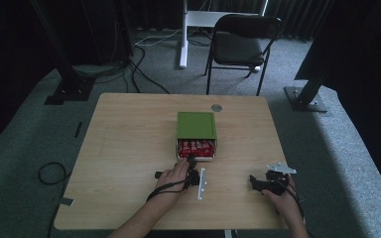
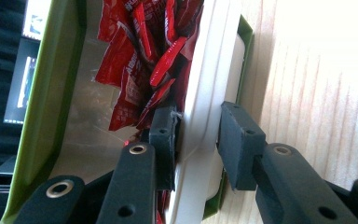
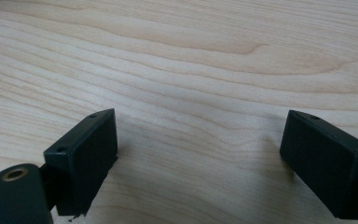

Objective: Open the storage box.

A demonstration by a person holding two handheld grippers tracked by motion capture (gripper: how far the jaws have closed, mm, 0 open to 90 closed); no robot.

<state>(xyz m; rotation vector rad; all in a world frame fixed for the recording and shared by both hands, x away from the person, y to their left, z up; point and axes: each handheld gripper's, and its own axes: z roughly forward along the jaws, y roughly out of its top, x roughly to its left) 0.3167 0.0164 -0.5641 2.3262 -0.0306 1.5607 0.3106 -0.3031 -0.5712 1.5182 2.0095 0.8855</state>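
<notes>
A green box [image 1: 196, 125] lies at the middle of the wooden table [image 1: 129, 148], and a white drawer [image 1: 196, 158] slides out of its near side, full of red packets [image 1: 195, 147]. My left gripper [image 1: 192, 161] is at the drawer's front. In the left gripper view, my left gripper [image 2: 196, 140] is shut on the white drawer's front wall [image 2: 205, 84], one pad inside against the red packets [image 2: 140, 60] and one outside. My right gripper [image 1: 254, 182] rests on the table at the near right. In the right gripper view, my right gripper [image 3: 200, 163] stands open over bare wood.
A small round metal disc [image 1: 217, 107] is set in the table behind the box. Beyond the table stand a black folding chair [image 1: 243, 42] and a white post [image 1: 183, 34]. Cables [image 1: 52, 173] lie on the floor at the left.
</notes>
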